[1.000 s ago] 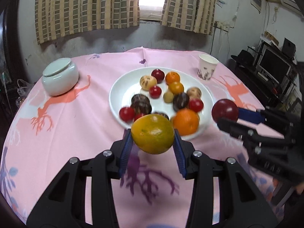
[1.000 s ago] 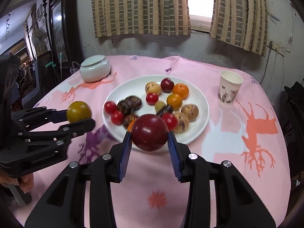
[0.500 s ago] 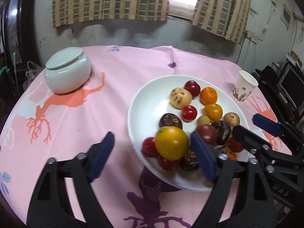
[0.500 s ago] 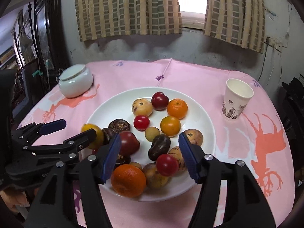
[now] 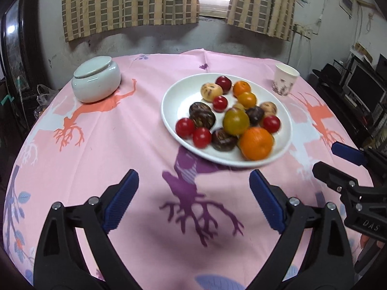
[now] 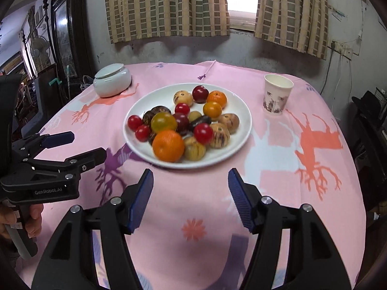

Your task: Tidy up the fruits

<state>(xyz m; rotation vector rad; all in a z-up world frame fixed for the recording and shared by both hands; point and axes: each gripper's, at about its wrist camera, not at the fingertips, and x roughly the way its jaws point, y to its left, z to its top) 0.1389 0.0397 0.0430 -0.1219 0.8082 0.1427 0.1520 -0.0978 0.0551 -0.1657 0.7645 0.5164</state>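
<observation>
A white plate (image 5: 174,91) (image 6: 154,96) on the pink tablecloth holds several fruits: small red ones, oranges, brown and speckled ones. A yellow-green orange (image 5: 235,120) (image 6: 164,122) lies on the pile beside a big orange (image 5: 256,143) (image 6: 168,145), and a dark red plum (image 6: 181,122) rests just right of it. My left gripper (image 5: 193,178) (image 6: 84,145) hovers short of the plate's near rim; its jaws are opening with nothing between them. My right gripper (image 6: 190,174) (image 5: 329,157) stands open and empty, also short of the plate.
A white lidded jar (image 5: 96,82) (image 6: 112,79) sits at the far left of the table, a paper cup (image 5: 285,79) (image 6: 277,94) at the far right. A hand (image 6: 31,217) holds the left gripper's handle. Shelves with electronics stand beyond the table's right edge.
The left gripper let go of the yellow-green orange and the right one the dark red plum; both fruits now lie on the plate. Both grippers opened and drew back.
</observation>
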